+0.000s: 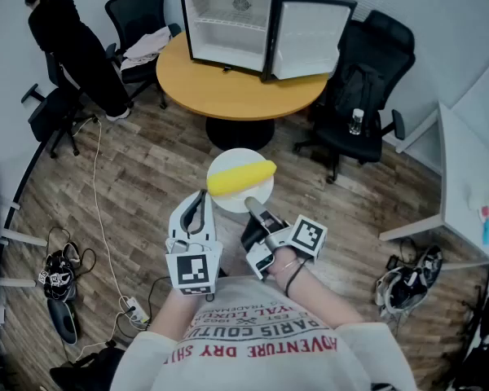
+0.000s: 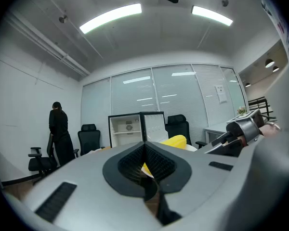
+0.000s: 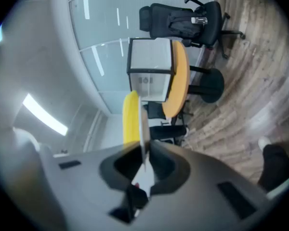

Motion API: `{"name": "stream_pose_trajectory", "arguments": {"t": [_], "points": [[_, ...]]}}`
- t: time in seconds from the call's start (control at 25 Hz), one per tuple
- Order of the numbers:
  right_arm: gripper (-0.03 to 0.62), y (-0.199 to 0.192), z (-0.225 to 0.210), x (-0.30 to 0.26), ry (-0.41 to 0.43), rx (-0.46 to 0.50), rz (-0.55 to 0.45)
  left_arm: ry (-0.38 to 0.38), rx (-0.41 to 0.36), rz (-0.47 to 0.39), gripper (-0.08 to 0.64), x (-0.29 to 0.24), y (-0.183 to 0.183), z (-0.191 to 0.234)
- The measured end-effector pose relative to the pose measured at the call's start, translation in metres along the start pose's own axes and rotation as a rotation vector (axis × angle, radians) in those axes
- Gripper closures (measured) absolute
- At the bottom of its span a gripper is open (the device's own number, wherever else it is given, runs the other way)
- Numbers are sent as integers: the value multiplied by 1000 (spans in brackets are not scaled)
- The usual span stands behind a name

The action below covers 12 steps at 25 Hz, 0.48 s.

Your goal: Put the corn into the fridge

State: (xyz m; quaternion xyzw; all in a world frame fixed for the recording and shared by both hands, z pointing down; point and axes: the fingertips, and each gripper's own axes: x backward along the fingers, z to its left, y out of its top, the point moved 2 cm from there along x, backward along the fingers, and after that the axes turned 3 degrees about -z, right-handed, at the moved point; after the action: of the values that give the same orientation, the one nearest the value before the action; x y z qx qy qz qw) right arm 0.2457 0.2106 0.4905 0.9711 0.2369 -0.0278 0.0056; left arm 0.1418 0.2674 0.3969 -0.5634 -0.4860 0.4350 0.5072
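Observation:
A yellow corn cob point(image 1: 240, 177) lies on a white plate point(image 1: 228, 198) held in the air in front of me. My right gripper point(image 1: 253, 205) is shut on the plate's near rim; in its own view the plate's edge point(image 3: 143, 129) runs between the jaws with the corn point(image 3: 131, 117) beside it. My left gripper point(image 1: 197, 205) is shut and empty, just left of the plate; its pads meet point(image 2: 144, 146), with the corn point(image 2: 176, 141) beyond. The small fridge point(image 1: 228, 23) stands on the round table, its door point(image 1: 310, 39) swung wide.
The round orange table point(image 1: 236, 92) carries the fridge. Black office chairs point(image 1: 363, 96) ring it. A person in black point(image 1: 69, 43) stands at the back left. Cables and shoes point(image 1: 61, 271) lie on the wood floor at left, more shoes point(image 1: 407, 279) at right.

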Motion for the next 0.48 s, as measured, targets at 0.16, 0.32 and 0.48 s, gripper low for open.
{"name": "stream_pose_trajectory", "arguments": {"t": [0.16, 0.32, 0.48], "points": [[541, -1, -1, 1, -3, 1, 8, 0, -22, -9, 535, 0, 0, 1], [541, -1, 0, 0, -1, 1, 16, 16, 13, -6, 535, 2, -1, 4], [541, -1, -1, -1, -3, -11, 16, 27, 2, -11, 535, 4, -3, 11]]}}
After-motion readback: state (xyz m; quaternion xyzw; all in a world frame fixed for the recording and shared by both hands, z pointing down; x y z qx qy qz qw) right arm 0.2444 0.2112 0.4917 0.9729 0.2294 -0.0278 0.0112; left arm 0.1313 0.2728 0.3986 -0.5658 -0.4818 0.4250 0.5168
